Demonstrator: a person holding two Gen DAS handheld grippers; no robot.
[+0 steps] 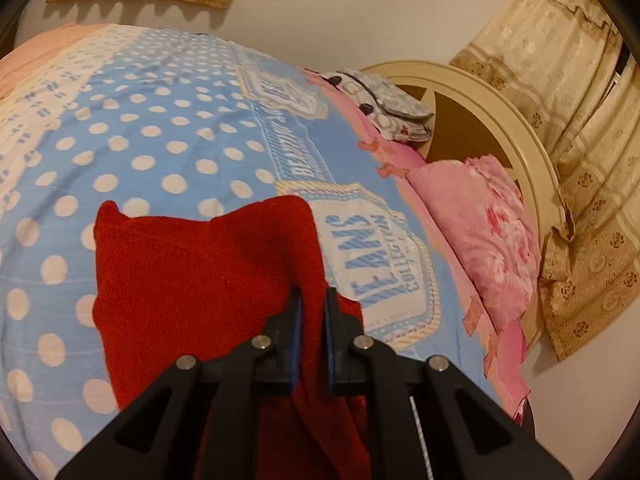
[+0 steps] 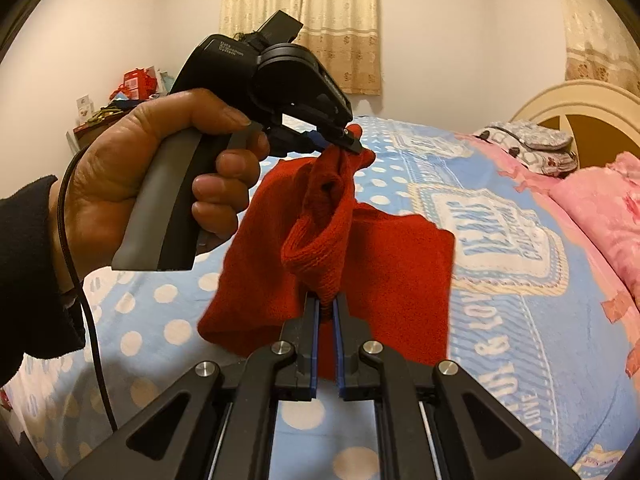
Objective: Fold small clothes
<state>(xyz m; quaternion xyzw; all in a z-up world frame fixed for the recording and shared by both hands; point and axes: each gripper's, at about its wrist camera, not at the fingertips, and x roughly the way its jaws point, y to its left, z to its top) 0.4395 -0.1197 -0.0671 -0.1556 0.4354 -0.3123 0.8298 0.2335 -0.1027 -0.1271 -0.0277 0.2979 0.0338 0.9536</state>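
A small red knitted garment [image 1: 200, 272] hangs over the blue polka-dot bedspread [image 1: 160, 140]. My left gripper [image 1: 312, 300] is shut on one edge of it, the cloth running between the fingers. In the right wrist view the left gripper [image 2: 340, 140] shows held in a hand, pinching the garment's [image 2: 392, 272] upper corner. My right gripper [image 2: 327, 304] is shut on a bunched lower fold of the same garment. The cloth is lifted off the bed between the two grippers.
Pink floral pillows [image 1: 492, 240] and a grey patterned folded cloth [image 1: 384, 108] lie at the bed's head by a cream round headboard [image 1: 500, 120]. Curtains [image 2: 300, 20] hang behind. A cluttered shelf [image 2: 120, 96] stands at the left wall.
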